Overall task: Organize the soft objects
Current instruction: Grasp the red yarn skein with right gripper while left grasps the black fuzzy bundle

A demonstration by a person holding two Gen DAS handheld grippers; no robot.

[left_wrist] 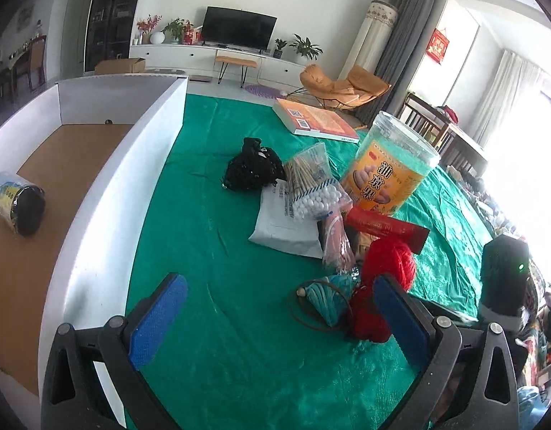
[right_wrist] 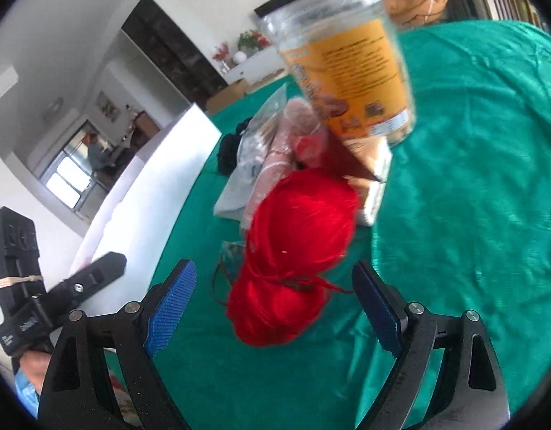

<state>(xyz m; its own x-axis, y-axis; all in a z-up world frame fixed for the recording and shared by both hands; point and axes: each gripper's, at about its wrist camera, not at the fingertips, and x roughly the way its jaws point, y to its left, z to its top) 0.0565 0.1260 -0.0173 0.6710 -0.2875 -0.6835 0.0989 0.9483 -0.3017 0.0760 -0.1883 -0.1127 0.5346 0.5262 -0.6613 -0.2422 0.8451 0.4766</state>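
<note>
Green cloth covers the desk; red yarn ball [right_wrist: 293,251] lies straight ahead between the spread, empty right claw [right_wrist: 275,304], long axis pointing away. Left claw [left_wrist: 279,319] released.

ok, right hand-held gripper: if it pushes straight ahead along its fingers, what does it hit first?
Most likely the bright red ball of yarn. It lies on the green tablecloth directly ahead of the open right hand-held gripper, roughly centred between the blue pads. The remaining gap is hard to judge through the fisheye.
</note>
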